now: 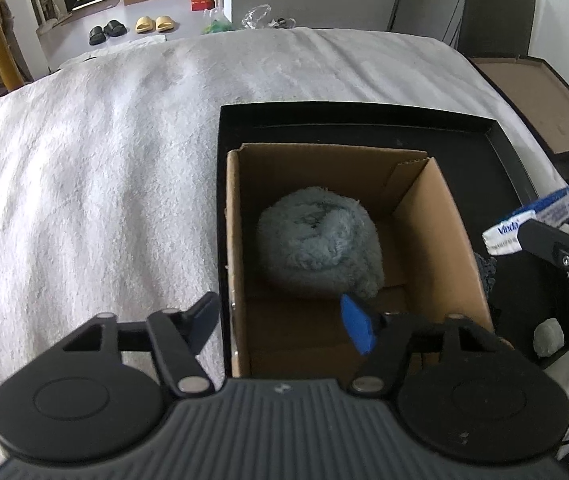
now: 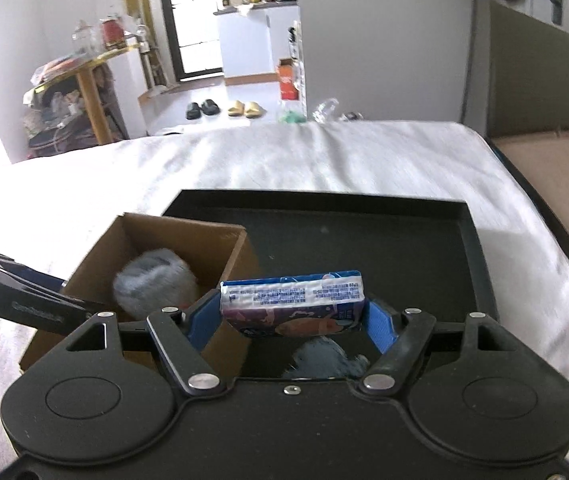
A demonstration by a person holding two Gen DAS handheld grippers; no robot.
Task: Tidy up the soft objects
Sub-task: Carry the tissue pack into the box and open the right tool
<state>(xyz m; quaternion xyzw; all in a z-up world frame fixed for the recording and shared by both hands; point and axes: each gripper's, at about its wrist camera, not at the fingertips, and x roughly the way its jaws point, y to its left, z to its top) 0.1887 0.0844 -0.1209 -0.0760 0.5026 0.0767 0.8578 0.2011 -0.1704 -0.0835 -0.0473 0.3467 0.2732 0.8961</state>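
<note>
A brown cardboard box (image 1: 444,216) stands in a black tray (image 1: 364,120) on a white bed. A rolled grey-blue towel (image 1: 320,240) lies inside it. My left gripper (image 1: 280,320) is open over the box's near left corner, with the left wall between its fingers, one finger outside and the blue pad inside. Its pads touch nothing. My right gripper (image 2: 290,320) is shut on a blue and white tissue pack (image 2: 292,300), held above the tray (image 2: 364,240) to the right of the box (image 2: 236,248). A fluffy blue-grey cloth (image 2: 324,360) lies in the tray under it.
A small grey soft lump (image 1: 548,338) sits in the tray's near right corner. The white bed cover (image 1: 104,160) spreads to the left and beyond. A brown open carton (image 2: 544,176) stands off the bed at the right. Slippers and furniture are on the floor beyond.
</note>
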